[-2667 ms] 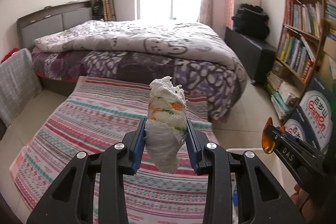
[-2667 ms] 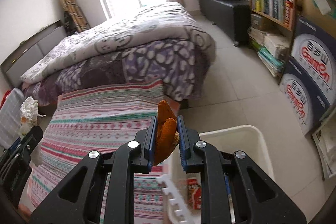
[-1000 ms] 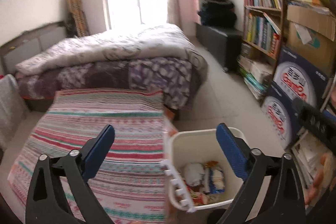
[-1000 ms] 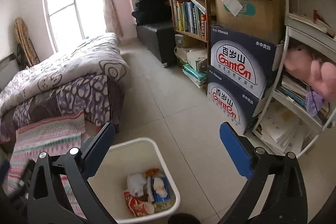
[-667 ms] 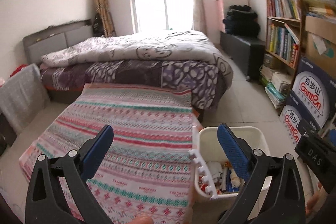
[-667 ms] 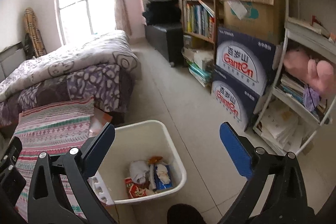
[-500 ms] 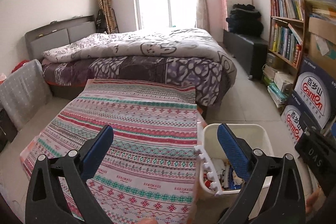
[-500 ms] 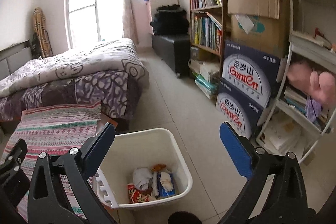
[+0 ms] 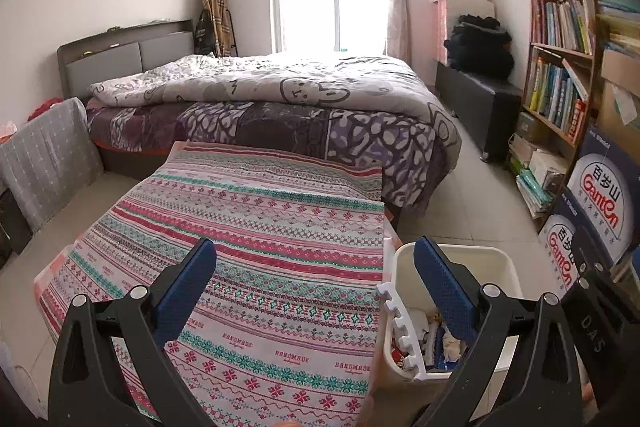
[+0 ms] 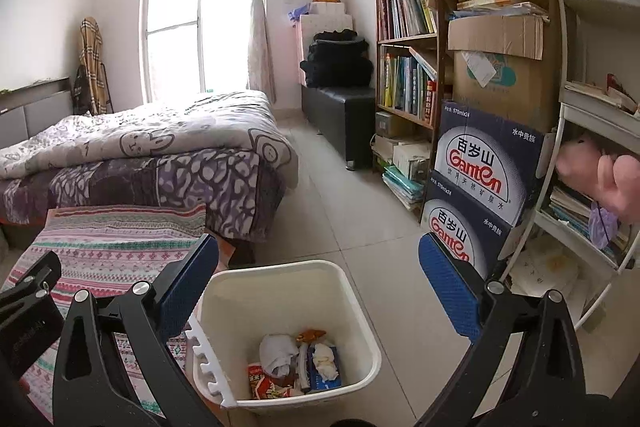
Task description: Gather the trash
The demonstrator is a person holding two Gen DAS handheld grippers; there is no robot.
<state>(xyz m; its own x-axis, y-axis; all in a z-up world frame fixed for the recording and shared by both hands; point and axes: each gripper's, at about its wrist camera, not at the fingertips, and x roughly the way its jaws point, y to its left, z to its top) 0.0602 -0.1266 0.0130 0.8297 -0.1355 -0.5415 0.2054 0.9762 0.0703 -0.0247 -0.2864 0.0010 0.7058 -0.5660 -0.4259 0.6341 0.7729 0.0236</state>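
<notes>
left gripper: black plastic two-finger clamp (image 9: pixel 314 267), blue dimpled pads (image 9: pixel 188 281), spread wide, nothing held; sits over the near edge of the table, right finger over the bin rim.
right gripper: same build (image 10: pixel 318 273), blue pads (image 10: pixel 448 287), fully spread, empty; above the bin, looking down into it.
bin: cream plastic wastebasket (image 10: pixel 360 307), rounded-rectangular, smooth walls tapering down, mouth facing up; stands on the pale tile floor (image 10: pixel 360 211) touching the table's right edge.
trash: inside the bin, at the bottom — crumpled white tissue wad (image 10: pixel 278 349), orange peel scrap (image 10: pixel 310 335), red printed snack wrapper (image 10: pixel 262 385), blue pack with a white tissue on it (image 10: pixel 324 367). Piled together, touching; no clear long axis.
foam piece: white notched puzzle-edge strip (image 10: pixel 204 363), against the bin's left rim, long axis along that rim.
table: flat top under woven striped cloth (image 9: pixel 260 247), red/teal/white bands, "HANDMADE" print; bare of trash.
beside: stacked blue Ganten cartons (image 10: pixel 480 183) right of the bin, well apart.
</notes>
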